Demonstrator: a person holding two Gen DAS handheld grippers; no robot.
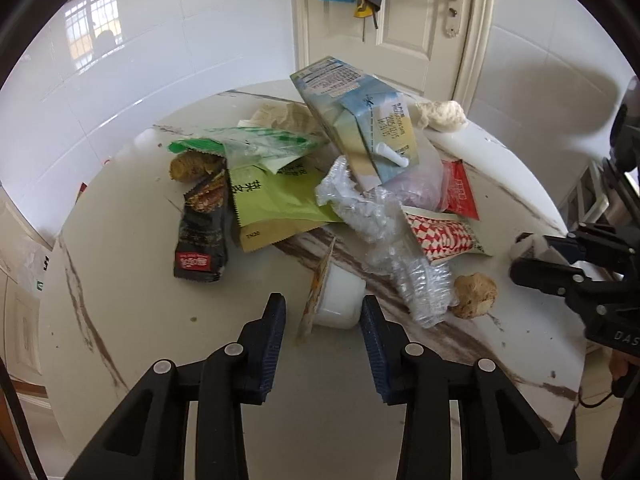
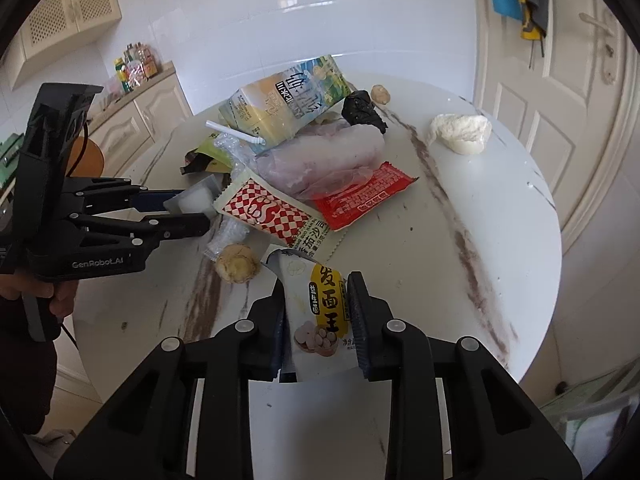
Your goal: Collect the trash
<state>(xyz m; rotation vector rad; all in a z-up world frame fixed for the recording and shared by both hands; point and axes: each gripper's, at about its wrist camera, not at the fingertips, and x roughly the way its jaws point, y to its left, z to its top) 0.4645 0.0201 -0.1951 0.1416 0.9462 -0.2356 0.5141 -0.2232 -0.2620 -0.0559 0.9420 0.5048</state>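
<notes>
My left gripper [image 1: 323, 306] stands open around a small white cup [image 1: 340, 298] with a peeled lid. Its right finger touches the cup and a gap shows on the left side. In the right wrist view the left gripper [image 2: 192, 212] has the cup [image 2: 190, 200] between its fingertips. My right gripper [image 2: 316, 292] is shut on a white and yellow snack packet [image 2: 324, 312], lifted off the table near its front edge. Seen from the left wrist, the right gripper [image 1: 520, 258] reaches in from the right. A trash pile lies behind: milk carton [image 1: 360, 120], crushed clear bottle [image 1: 392, 240], checkered packet [image 2: 268, 212].
The round marble table [image 2: 460, 260] also bears a red packet [image 2: 364, 196], a green packet [image 1: 276, 200], a black packet [image 1: 202, 232], a tan lump [image 2: 236, 268], a white wad [image 2: 462, 134] and a black wad [image 2: 362, 112]. A white door [image 1: 400, 20] stands behind, cabinets [image 2: 132, 120] to the left.
</notes>
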